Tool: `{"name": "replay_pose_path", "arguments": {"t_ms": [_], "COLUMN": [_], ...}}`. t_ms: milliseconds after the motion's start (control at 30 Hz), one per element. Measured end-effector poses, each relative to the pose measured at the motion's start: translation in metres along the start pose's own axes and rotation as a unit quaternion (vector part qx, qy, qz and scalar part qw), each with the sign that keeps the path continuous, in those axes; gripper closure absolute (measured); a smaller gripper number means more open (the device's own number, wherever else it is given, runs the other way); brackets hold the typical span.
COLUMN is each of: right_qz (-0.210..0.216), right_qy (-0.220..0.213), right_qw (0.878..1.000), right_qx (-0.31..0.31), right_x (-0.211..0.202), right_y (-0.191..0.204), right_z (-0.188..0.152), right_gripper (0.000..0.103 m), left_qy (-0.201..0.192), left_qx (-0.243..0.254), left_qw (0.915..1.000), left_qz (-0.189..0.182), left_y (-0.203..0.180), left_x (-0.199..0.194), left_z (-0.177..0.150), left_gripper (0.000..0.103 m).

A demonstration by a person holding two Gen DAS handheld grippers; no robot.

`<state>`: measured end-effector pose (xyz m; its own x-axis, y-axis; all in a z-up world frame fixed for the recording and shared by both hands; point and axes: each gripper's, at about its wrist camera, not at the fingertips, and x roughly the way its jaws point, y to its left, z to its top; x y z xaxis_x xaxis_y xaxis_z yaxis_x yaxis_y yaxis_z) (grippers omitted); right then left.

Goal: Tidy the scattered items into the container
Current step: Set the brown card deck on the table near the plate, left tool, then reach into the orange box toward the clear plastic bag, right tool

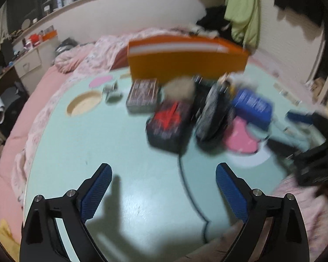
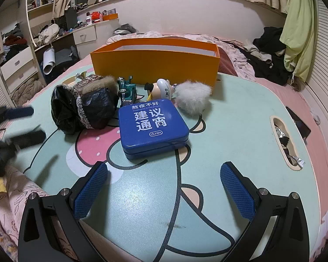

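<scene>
The orange box (image 2: 155, 63) stands open at the far side of the mint table, blurred in the left wrist view (image 1: 185, 59). In front of it lie a blue tin (image 2: 153, 126), a black bag with lace trim (image 2: 85, 109), a white fur ball (image 2: 192, 100), a small toy figure (image 2: 164, 88) and a green toy car (image 2: 126, 89). The left wrist view also shows a patterned box (image 1: 143, 95) and a red and black pack (image 1: 168, 122). My right gripper (image 2: 164, 170) is open just short of the blue tin. My left gripper (image 1: 164, 170) is open over bare table, holding nothing.
The table (image 2: 229, 109) rests on a pink bed and has a round hole (image 1: 84, 103) and a slot (image 2: 284, 139) holding wrappers. A black cable (image 1: 190, 192) runs across it. A dark flat device (image 2: 299, 124) lies off its right edge. Clothes are piled behind.
</scene>
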<state>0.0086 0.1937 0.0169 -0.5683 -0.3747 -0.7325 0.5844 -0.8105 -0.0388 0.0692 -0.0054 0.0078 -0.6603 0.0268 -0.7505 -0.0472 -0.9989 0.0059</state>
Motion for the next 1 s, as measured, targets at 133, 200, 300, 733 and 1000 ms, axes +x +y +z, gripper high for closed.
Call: {"name": "replay_pose_path", "arguments": {"t_ms": [133,200,300,733,1000], "right_qz": [-0.002,-0.003,-0.004,-0.009,-0.012], "right_qy": [0.000,0.000,0.000,0.002,0.002], "right_qw": [1.000,1.000,1.000,1.000,1.000], "right_qx": [0.000,0.000,0.001,0.004,0.006], "right_x": [0.0000,-0.0002,-0.0009,-0.0007,-0.0007], "right_y": [0.0001,0.0001,-0.0005,-0.0007,-0.0009], "right_z": [-0.0002,-0.0002,-0.0003,-0.0001,-0.0001], "right_gripper": [0.000,0.000,0.000,0.000,0.000], "left_qy": [-0.022,-0.029,-0.031,-0.038,-0.044], "left_qx": [-0.007,-0.008,-0.008,-0.005,-0.003], "left_qw": [0.9997,0.9995,0.9994,0.9992,0.9989], "left_qz": [-0.010,-0.009,-0.010,-0.014,-0.017], "left_y": [0.0088,0.0100,0.0095,0.0082,0.0084], "left_x": [0.0002,0.0004,0.0014,0.0026,0.0029], "left_z": [-0.0047,-0.0054,-0.0059,-0.0068,-0.0076], "left_gripper": [0.000,0.000,0.000,0.000,0.000]}}
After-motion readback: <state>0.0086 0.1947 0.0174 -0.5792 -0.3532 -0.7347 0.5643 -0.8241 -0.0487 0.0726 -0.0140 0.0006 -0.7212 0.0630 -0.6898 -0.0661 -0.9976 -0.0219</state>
